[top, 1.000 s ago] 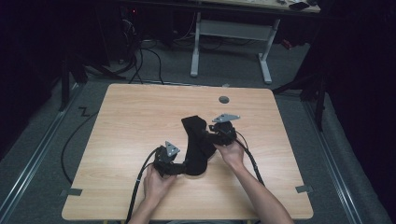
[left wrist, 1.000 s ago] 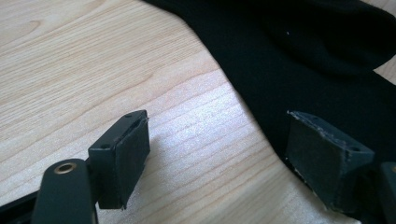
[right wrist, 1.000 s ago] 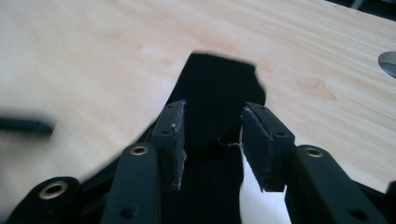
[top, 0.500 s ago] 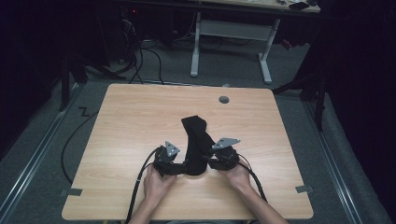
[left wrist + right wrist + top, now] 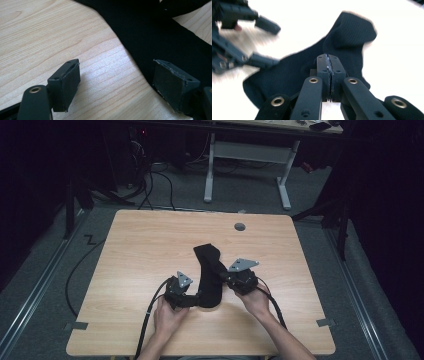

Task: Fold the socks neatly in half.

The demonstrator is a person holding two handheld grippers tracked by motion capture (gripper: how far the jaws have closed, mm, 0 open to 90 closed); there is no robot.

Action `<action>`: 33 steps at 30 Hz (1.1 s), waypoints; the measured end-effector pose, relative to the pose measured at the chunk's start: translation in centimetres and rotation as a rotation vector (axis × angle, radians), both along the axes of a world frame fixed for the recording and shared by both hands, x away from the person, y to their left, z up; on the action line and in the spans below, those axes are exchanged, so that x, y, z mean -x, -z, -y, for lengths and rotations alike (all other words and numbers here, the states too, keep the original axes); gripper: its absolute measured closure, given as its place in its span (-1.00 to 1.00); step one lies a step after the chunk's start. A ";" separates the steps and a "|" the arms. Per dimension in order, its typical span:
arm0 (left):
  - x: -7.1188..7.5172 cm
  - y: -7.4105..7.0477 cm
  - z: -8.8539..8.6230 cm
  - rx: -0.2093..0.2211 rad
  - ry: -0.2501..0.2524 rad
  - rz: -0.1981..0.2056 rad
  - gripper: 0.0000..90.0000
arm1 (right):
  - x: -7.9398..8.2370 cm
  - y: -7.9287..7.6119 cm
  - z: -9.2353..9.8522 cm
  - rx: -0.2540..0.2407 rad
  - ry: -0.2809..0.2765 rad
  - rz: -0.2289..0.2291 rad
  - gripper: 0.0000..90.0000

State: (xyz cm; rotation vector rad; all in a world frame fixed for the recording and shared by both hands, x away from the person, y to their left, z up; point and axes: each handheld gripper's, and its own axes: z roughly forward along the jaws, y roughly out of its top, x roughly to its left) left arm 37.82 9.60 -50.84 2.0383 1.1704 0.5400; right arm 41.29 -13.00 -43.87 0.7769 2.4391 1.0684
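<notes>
Wood bench (image 5: 150, 245), limp black sock (image 5: 210, 275): right gripper (image 5: 328, 65) pinching its edge, left gripper (image 5: 130, 82) spread beside it, so probably grab the cuff.

Each black hand-held gripper (image 5: 197, 298) has brass-ringed pivot holes, a grey triangular plate (image 5: 184, 279) and a black cable (image 5: 150, 312).

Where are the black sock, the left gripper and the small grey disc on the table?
black sock (image 5: 210, 275), high view, middle of the fabric.
left gripper (image 5: 116, 83), left gripper view, midway between its open fingertips.
grey disc (image 5: 240, 226), high view, its centre, near the table's far edge.
</notes>
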 end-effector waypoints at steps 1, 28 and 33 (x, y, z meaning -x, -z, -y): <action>0.0 0.0 0.0 0.000 0.000 0.000 -0.50 | 0.0 0.0 0.0 0.000 0.000 0.000 0.98; 0.0 0.0 0.0 0.000 -0.001 -0.001 -0.50 | -3.3 -0.1 -3.1 -0.092 -0.030 -0.061 0.59; 0.0 0.0 0.0 0.000 -0.002 0.000 -0.50 | -2.8 2.2 -1.8 -0.059 -0.009 -0.094 0.62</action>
